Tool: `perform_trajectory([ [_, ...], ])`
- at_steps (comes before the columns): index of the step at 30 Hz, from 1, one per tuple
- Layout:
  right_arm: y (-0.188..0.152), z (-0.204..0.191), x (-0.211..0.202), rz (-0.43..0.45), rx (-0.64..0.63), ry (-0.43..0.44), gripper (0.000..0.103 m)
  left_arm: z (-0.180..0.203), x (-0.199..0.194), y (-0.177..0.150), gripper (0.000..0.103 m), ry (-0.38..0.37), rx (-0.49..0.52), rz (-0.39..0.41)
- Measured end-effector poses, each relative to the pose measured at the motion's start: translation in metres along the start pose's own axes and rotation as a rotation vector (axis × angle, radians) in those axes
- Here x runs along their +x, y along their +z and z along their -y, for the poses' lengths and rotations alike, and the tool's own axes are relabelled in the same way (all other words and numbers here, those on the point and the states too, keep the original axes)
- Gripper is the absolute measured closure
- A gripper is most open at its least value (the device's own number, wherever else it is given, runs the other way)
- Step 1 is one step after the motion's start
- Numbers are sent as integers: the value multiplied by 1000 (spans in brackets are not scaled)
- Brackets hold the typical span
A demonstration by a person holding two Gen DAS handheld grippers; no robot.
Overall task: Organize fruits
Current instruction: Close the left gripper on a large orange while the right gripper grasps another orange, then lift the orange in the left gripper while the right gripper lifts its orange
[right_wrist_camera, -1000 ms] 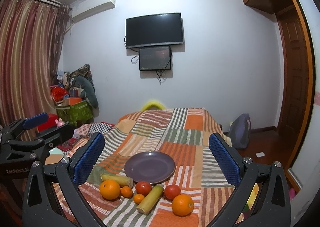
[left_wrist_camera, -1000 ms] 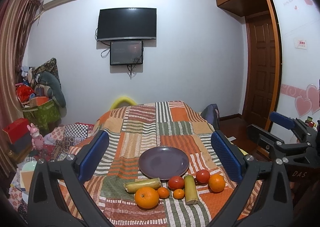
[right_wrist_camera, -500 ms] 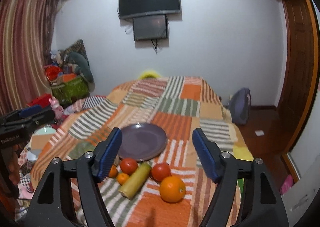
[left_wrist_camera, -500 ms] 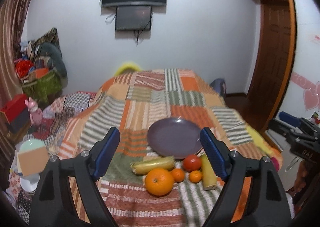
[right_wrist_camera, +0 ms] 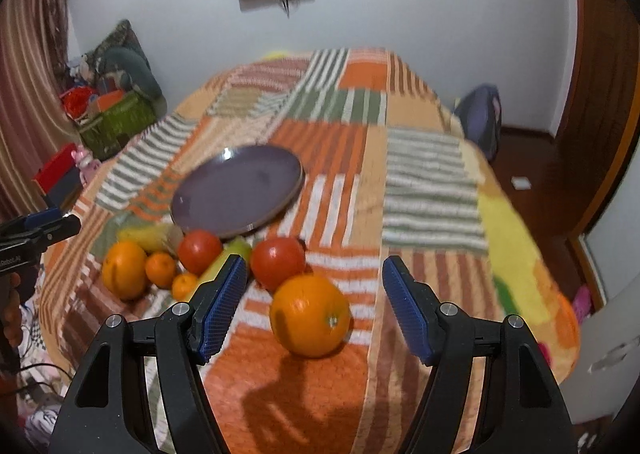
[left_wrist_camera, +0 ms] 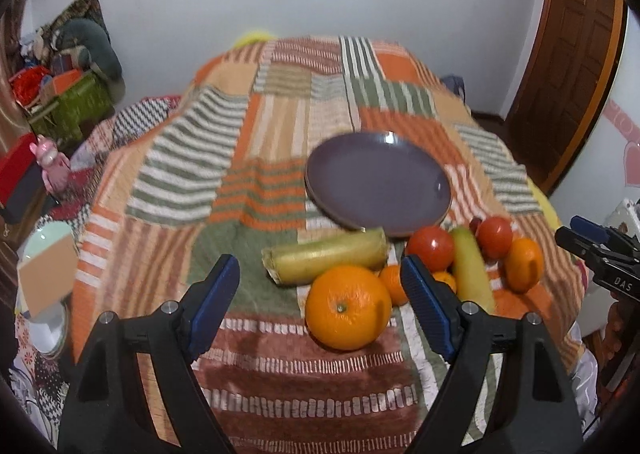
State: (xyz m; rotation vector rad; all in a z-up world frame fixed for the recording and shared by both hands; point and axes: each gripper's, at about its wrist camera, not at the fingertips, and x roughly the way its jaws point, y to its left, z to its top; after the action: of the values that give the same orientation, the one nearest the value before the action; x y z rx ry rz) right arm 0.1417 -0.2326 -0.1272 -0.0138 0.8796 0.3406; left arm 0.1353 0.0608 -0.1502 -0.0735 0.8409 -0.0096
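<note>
A: Where is the fruit?

B: It lies in a cluster at six o'clock of the empty purple plate [left_wrist_camera: 378,182], on the patchwork cloth [left_wrist_camera: 224,158]: two large oranges [left_wrist_camera: 347,307] [right_wrist_camera: 309,315], glossy red tomatoes [right_wrist_camera: 278,261], small tangerines [right_wrist_camera: 160,269], and pale yellow-green cylindrical pieces [left_wrist_camera: 324,259].

A: And the jaws?

B: The left gripper [left_wrist_camera: 320,300] and right gripper [right_wrist_camera: 314,308] each stand partly open and hold nothing, each with an orange ahead between its blue pads.

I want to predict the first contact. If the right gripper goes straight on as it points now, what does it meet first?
Most likely the big orange: it lies just ahead between the open jaws of the right gripper, not yet touched. Depth is hard to judge.
</note>
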Motion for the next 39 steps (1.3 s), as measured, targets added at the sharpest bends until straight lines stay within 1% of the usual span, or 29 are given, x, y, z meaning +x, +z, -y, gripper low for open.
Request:
perform_trajectory([
  [4,-5,3,17,-65,21,21,35,3,22,-7,19,-23,-4,-72],
  [8,-9,4,30,-108,29,31,35,6,40,-16,19,-36,-4,-129],
  [12,-12,5,41,-142,36,40,35,6,54,-20,19,-48,-19,-172],
  [15,-15,4,47,-167,37,49,35,6,63,-21,19,-58,-31,-190],
  [21,-20,2,58,-201,28,56,35,7,77,-23,18,-64,-37,-216],
  [24,-20,2,59,-200,23,53,35,7,80,-23,18,-82,-47,-210],
  [25,-20,3,59,-194,23,49,37,7,80,-23,20,-82,-46,-207],
  [26,-19,4,59,-192,22,51,42,7,79,-22,23,-84,-44,-200],
  [28,-18,4,58,-193,21,56,43,8,78,-21,33,-98,-39,-198],
  [29,-18,3,58,-190,20,53,43,9,77,-20,33,-105,-36,-199],
  [36,-16,2,54,-180,15,34,44,11,73,-20,34,-94,-29,-197],
  [39,-13,4,47,-156,19,27,44,9,66,-17,34,-95,-31,-182],
])
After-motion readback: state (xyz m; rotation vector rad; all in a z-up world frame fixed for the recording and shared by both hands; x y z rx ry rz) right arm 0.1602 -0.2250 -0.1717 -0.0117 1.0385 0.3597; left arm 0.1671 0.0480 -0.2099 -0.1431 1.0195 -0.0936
